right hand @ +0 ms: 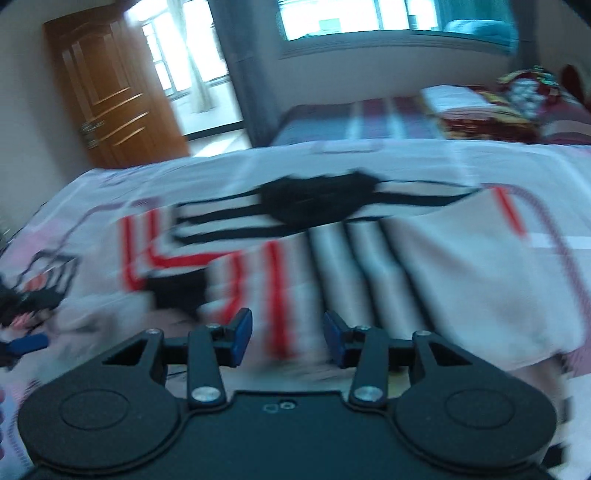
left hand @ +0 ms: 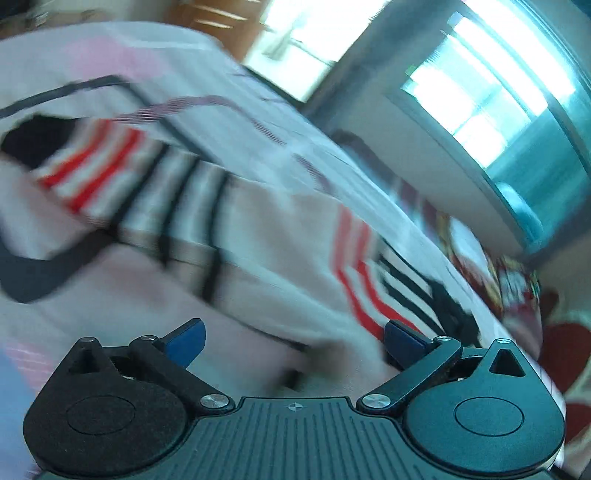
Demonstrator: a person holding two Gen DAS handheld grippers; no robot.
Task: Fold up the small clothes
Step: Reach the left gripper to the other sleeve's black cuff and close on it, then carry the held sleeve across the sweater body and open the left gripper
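Observation:
A small white garment with red, black and grey stripes (left hand: 229, 236) lies spread on the bed, blurred by motion. It also shows in the right wrist view (right hand: 332, 251), with a black collar patch (right hand: 317, 201) at its far side. My left gripper (left hand: 293, 341) is open wide just above the garment's near edge, with nothing between its blue pads. My right gripper (right hand: 288, 334) is open over the striped cloth, its blue pads apart and holding nothing.
The bed sheet (right hand: 369, 162) is white and pink with dark line print. A wooden door (right hand: 110, 92) stands at the back left. Windows (right hand: 351, 18) line the far wall. A second bed with patterned bedding (right hand: 498, 107) lies behind.

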